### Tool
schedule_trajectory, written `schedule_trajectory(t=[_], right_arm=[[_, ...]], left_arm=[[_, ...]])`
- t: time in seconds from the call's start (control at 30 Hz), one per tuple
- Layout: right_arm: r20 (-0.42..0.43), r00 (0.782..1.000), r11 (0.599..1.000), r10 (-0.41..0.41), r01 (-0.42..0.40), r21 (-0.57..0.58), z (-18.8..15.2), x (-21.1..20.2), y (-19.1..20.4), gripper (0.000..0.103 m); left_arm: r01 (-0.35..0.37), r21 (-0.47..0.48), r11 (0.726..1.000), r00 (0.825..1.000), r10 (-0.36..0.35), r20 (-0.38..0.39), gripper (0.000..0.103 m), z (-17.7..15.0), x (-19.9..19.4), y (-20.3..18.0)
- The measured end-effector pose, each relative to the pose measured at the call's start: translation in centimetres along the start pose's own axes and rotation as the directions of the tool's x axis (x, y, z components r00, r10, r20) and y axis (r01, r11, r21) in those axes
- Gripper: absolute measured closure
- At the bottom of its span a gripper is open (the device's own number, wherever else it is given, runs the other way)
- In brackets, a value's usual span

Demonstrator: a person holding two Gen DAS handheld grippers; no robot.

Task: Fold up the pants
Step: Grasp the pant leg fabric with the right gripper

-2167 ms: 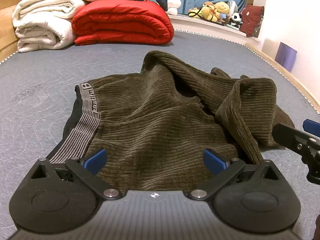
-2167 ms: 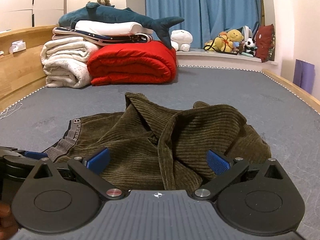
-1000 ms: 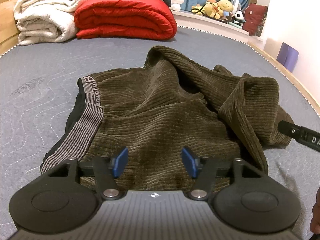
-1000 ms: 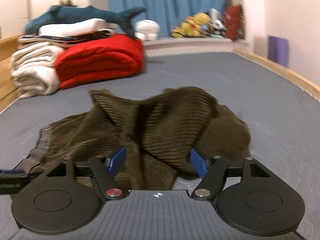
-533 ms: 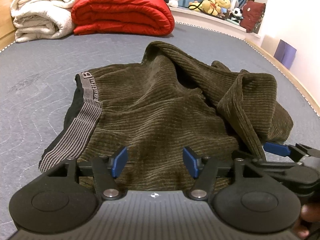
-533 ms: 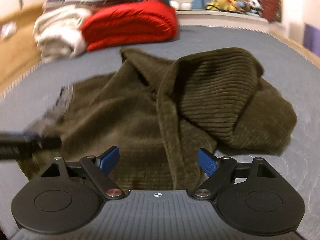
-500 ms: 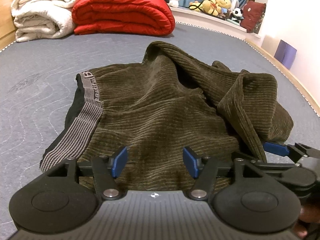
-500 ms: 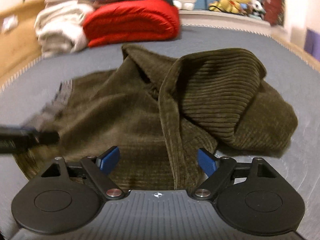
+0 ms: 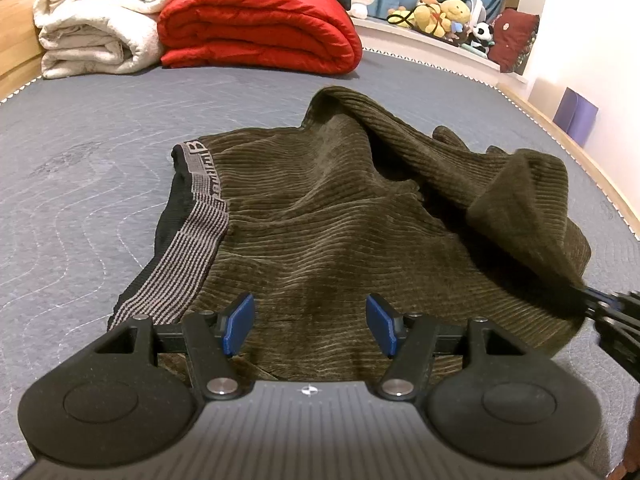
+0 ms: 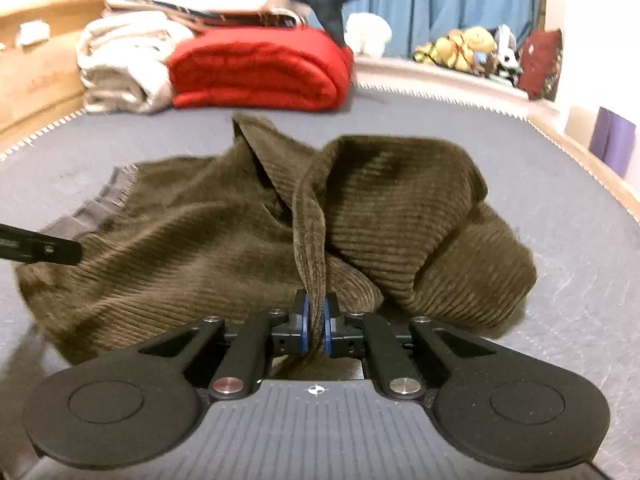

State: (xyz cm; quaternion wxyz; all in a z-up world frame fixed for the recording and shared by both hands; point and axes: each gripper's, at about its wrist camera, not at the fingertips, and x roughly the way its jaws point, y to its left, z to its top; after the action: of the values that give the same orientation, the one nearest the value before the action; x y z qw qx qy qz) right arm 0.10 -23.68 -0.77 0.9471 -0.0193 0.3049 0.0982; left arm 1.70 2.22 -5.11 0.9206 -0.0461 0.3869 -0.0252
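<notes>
Crumpled olive corduroy pants [image 9: 340,220] lie on the grey quilted mattress [image 9: 80,160], their striped grey waistband [image 9: 192,248] at the left. My left gripper [image 9: 310,326] hovers open over the near edge of the fabric, with nothing pinched between its blue pads. In the right wrist view, my right gripper [image 10: 315,320] is closing, and its pads press on a raised ridge of the pants [image 10: 192,248] near the bunched leg. The right gripper [image 9: 612,308] also shows at the right edge of the left wrist view, and the left gripper's finger [image 10: 40,246] shows at the left edge of the right wrist view.
A rolled red duvet [image 9: 260,32] and a folded white blanket [image 9: 92,32] lie at the far end. Plush toys [image 9: 448,16] line the sill by blue curtains. A wooden bed rail [image 9: 592,168] runs along the right, with a purple object [image 9: 576,114] beyond it.
The right gripper's jaws have closed from wide apart onto a ridge of the pants, drawing the fold toward it. The left gripper has kept its place and stayed open.
</notes>
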Motion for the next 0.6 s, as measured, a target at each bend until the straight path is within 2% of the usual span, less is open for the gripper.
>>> schedule_trajectory(t=[0.17, 0.2, 0.27, 0.37, 0.47, 0.5, 0.53, 0.57, 0.6], right_arm=[[0.037, 0.996, 0.996, 0.086, -0.084, -0.039, -0.8, -3.1, -1.9, 0.099], [0.051, 0.992, 0.993, 0.113, -0.110, -0.053, -1.1, -3.8, -2.2, 0.103], [0.095, 0.982, 0.984, 0.161, -0.152, -0.092, -1.5, -5.5, -2.8, 0.103], [0.085, 0.986, 0.983, 0.145, -0.134, -0.125, -2.1, -6.1, -3.5, 0.103], [0.043, 0.994, 0.994, 0.096, -0.093, -0.064, -2.5, -5.1, -4.4, 0.101], [0.033, 0.995, 0.995, 0.089, -0.087, -0.045, -2.5, -4.7, -4.5, 0.096], [0.025, 0.996, 0.996, 0.090, -0.089, -0.022, -2.5, -4.3, -4.6, 0.078], [0.027, 0.996, 0.996, 0.089, -0.090, 0.009, -2.3, -4.0, -4.8, 0.065], [0.035, 0.996, 0.996, 0.084, -0.085, 0.034, -2.3, -3.7, -4.7, 0.040]], left_arm=[[0.003, -0.007, 1.000, 1.000, -0.003, -0.005, 0.036, 0.0, -0.3, 0.4], [0.004, -0.008, 1.000, 1.000, -0.004, -0.007, 0.036, -0.1, -0.4, 0.4], [0.003, -0.011, 1.000, 1.000, -0.003, -0.010, 0.035, -0.1, -0.4, 0.5], [0.004, -0.011, 1.000, 1.000, -0.004, -0.015, 0.035, -0.1, -0.2, 0.2], [0.002, -0.003, 1.000, 1.000, -0.002, -0.018, 0.033, 0.0, 0.2, -0.3], [0.002, -0.002, 1.000, 1.000, -0.002, -0.019, 0.033, 0.0, 0.3, -0.5], [0.001, 0.000, 1.000, 1.000, -0.001, -0.019, 0.031, 0.1, 0.4, -0.7], [-0.001, 0.001, 1.000, 1.000, 0.001, -0.019, 0.029, 0.1, 0.5, -0.9], [-0.002, 0.003, 1.000, 1.000, 0.002, -0.019, 0.029, 0.1, 0.6, -1.1]])
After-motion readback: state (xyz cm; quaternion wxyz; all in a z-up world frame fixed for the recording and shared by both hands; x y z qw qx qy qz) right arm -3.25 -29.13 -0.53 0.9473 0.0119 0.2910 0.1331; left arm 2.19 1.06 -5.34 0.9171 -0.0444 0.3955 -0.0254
